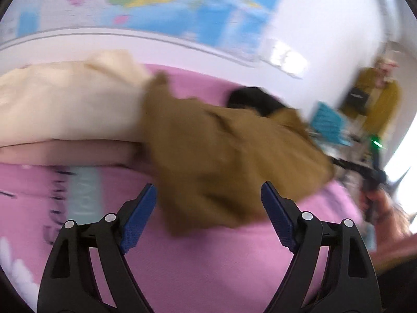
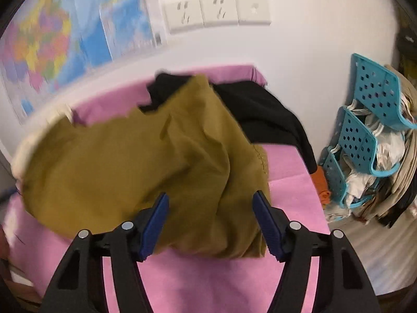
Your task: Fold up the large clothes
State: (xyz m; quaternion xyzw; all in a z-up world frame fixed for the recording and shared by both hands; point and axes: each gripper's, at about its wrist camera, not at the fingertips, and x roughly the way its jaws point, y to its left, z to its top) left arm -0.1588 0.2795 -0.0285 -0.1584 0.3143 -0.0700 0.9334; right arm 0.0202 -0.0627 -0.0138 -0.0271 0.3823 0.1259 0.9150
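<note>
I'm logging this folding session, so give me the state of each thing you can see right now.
brown garment: crumpled on the pink sheet, unfolded, not gripped.
black garment: heaped behind it, unfolded.
cream garment: lying beside the brown one.
pink sheet: spread flat.
left gripper: open, holding nothing.
right gripper: open, holding nothing.

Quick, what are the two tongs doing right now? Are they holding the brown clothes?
Left tongs: open, holding nothing; the brown garment lies beyond them.
Right tongs: open, not gripping the brown garment.
</note>
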